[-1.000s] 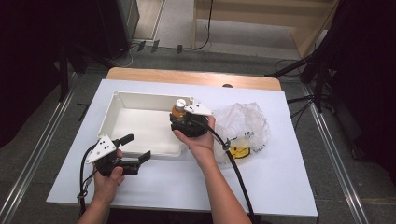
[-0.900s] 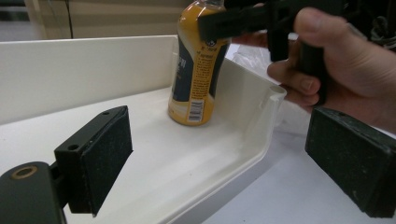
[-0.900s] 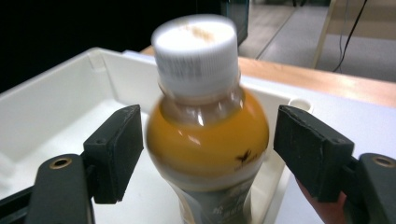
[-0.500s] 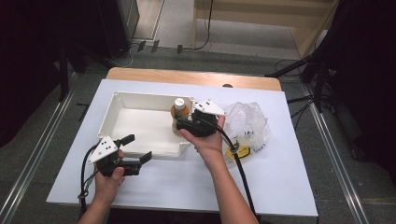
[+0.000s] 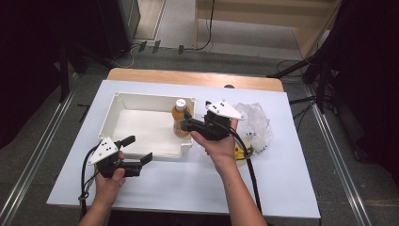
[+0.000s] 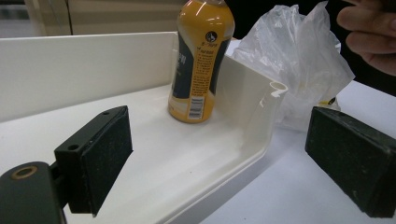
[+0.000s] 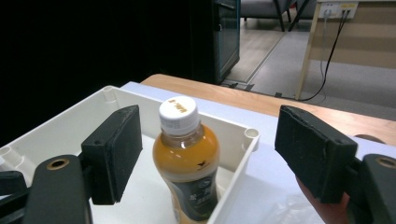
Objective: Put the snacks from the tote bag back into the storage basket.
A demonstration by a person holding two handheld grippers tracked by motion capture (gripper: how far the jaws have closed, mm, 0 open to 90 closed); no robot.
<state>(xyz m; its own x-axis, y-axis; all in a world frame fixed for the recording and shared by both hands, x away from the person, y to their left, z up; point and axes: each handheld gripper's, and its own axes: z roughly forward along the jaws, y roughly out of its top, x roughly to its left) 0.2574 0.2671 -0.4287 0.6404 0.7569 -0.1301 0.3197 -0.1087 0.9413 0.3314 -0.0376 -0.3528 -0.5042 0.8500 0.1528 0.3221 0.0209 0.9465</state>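
The bottle is set upright inside the white tray, near its right wall; the right gripper is spread wide beside it, the left gripper likewise held apart, so placing appears done

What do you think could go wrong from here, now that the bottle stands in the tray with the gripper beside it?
The bottle stands upright close to the wall of the tray, and the open right gripper sits right beside it; a careless pull back could tip it. The tall, narrow bottle might also topple if the tray is bumped by the left gripper, which is open near the tray's front edge.
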